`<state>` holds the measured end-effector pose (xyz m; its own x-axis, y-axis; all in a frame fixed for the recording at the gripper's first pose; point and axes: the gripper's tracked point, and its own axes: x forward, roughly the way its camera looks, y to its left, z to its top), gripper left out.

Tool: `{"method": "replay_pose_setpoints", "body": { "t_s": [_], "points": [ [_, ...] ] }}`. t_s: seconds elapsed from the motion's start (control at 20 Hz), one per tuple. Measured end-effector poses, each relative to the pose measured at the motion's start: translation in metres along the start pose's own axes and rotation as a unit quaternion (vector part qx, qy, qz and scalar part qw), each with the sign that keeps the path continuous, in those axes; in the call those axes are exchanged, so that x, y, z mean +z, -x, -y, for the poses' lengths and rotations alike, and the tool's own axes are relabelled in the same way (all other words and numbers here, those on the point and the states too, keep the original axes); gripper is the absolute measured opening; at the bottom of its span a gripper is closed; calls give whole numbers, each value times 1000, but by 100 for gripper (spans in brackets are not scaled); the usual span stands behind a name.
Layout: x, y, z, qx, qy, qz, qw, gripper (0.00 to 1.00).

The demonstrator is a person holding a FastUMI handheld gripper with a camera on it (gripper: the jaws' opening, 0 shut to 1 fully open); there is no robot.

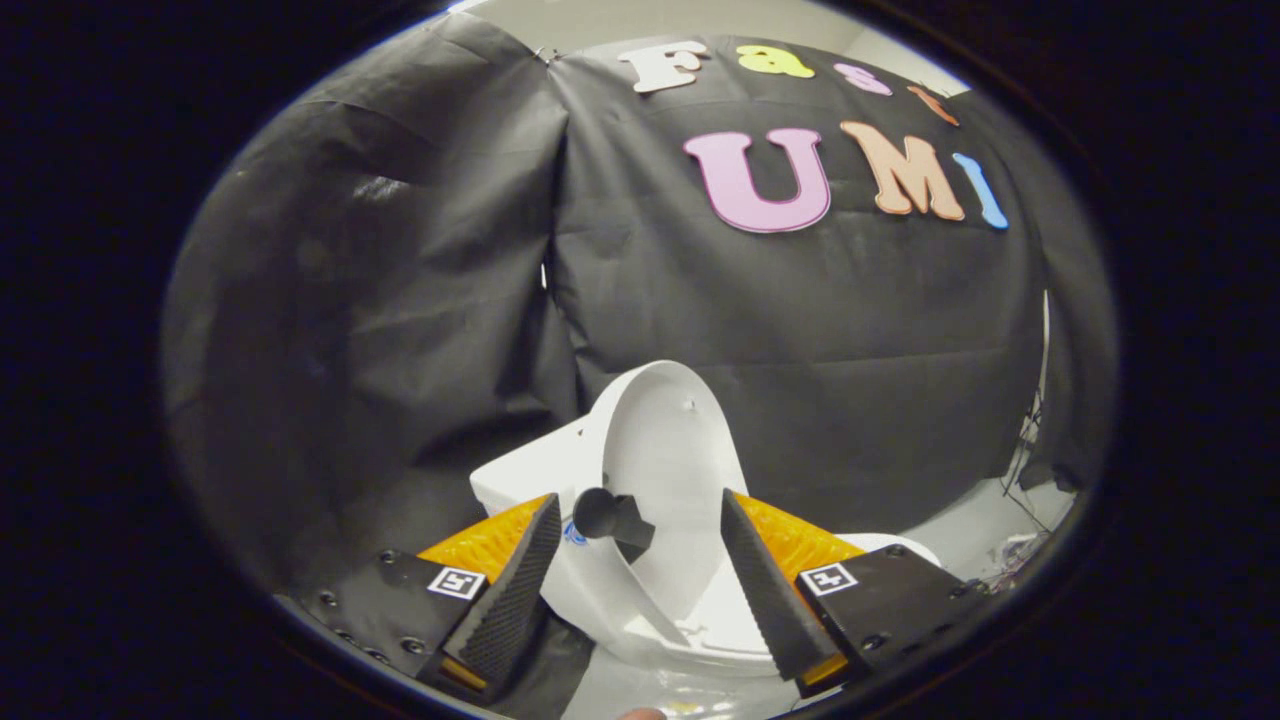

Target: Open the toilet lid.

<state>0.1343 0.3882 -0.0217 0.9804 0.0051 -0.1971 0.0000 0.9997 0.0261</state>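
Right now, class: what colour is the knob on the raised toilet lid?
Black, clearest in the gripper view: the knob sits on the white lid.

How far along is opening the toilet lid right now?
Nearly done: the toilet lid stands raised, its inner face toward the camera. The gripper is open, with the lid's black knob between its fingers and neither pressing on it. What's left looks like drawing the gripper back.

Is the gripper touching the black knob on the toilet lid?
Apart. In the gripper view, the open gripper has the knob between its fingers, with gaps on both sides; toilet lid stands raised.
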Motion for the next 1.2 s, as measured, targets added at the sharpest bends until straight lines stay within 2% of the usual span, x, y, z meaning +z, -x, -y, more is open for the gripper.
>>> {"method": "replay_pose_setpoints", "body": {
  "t_s": [0.55,0.65,0.9,1.2],
  "points": [
    [5,49,87,-45,29,4,999,98],
    [11,58,97,-36,21,20,999,98],
    [7,76,141,-57,52,7,997,98],
    [27,89,150,-24,50,36,998,98]
  ]
}}
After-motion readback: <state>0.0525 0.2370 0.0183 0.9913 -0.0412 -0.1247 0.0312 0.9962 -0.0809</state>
